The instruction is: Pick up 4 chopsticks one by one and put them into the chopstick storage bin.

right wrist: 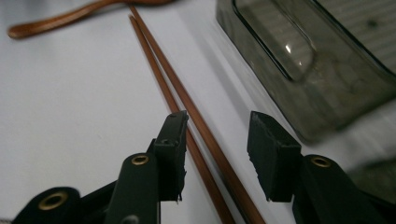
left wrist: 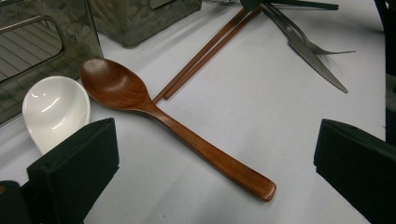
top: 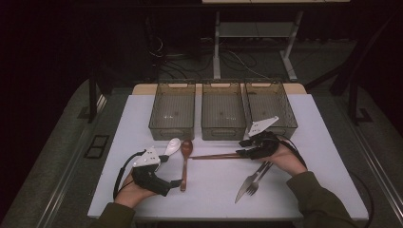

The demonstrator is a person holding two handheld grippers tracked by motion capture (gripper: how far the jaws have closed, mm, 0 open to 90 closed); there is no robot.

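Observation:
A brown wooden spoon (top: 185,164) lies on the white table (top: 214,190), its bowl toward the bins. A white ceramic spoon (top: 172,146) rests just left of that bowl. My left gripper (top: 171,170) is open, and the wooden spoon's handle (left wrist: 205,149) lies between its wide-set jaws. A pair of brown chopsticks (top: 216,156) lies across the table's middle. My right gripper (top: 241,147) is open over their right end. The chopsticks (right wrist: 163,79) run between its jaws, closer to the left one, and nothing is gripped.
Three translucent grey bins (top: 223,111) stand in a row at the back of the table, all holding nothing. A metal knife and fork (top: 252,180) lie crossed near the right forearm. A bin wall (right wrist: 327,70) stands close beside the right gripper.

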